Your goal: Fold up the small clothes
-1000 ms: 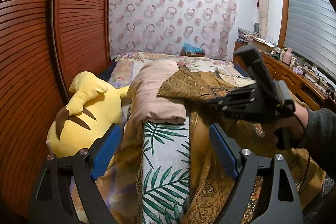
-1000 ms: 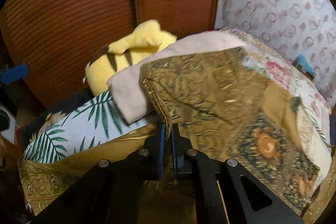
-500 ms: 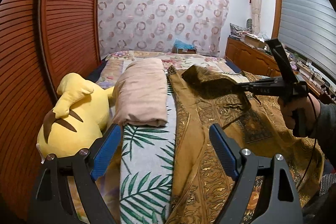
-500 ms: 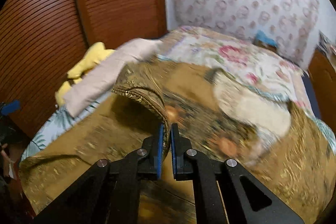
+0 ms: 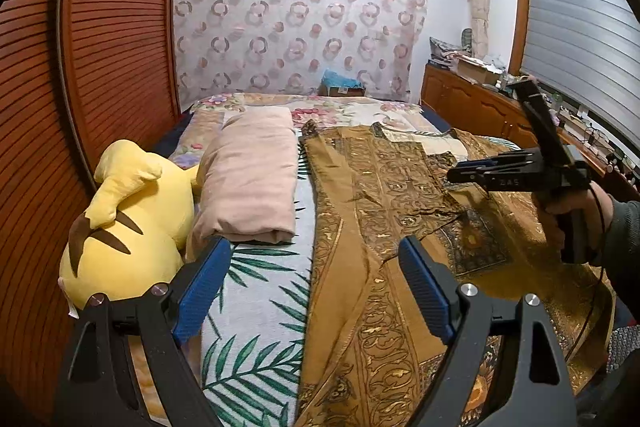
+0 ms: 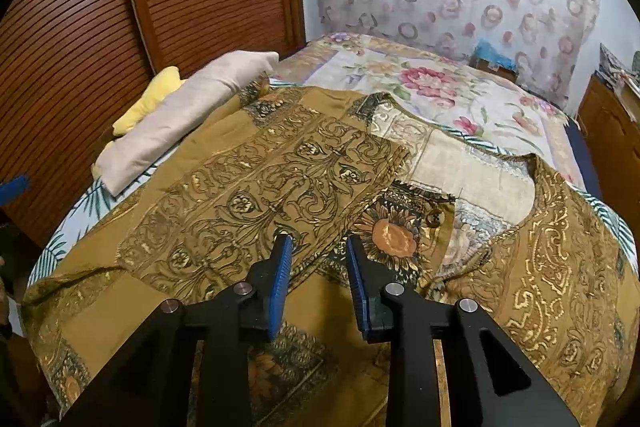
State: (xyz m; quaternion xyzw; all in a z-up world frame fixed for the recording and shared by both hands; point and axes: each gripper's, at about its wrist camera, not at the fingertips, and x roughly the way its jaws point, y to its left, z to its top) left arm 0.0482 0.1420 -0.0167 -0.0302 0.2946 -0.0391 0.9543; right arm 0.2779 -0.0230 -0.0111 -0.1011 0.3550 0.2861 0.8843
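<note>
Folded flap of the gold patterned garment (image 6: 280,179) lies directly ahead of and below the right gripper (image 6: 316,247), free edge just under the fingertips. Right gripper jaws opening, nothing pinched between them; cloth lies beneath, not gripped. Long axis of the garment runs from the near bed edge toward the headboard wall, right of the pink folded blanket (image 5: 252,179). Left gripper (image 5: 312,267) wide, empty, hovering over the palm-print sheet (image 5: 256,307) at the garment's left border; likely nearer for the next left-side fold. Garment spread on the bed (image 6: 440,87), mustard with ornate scrollwork, pale inner lining exposed at the neck, one panel folded over.
</note>
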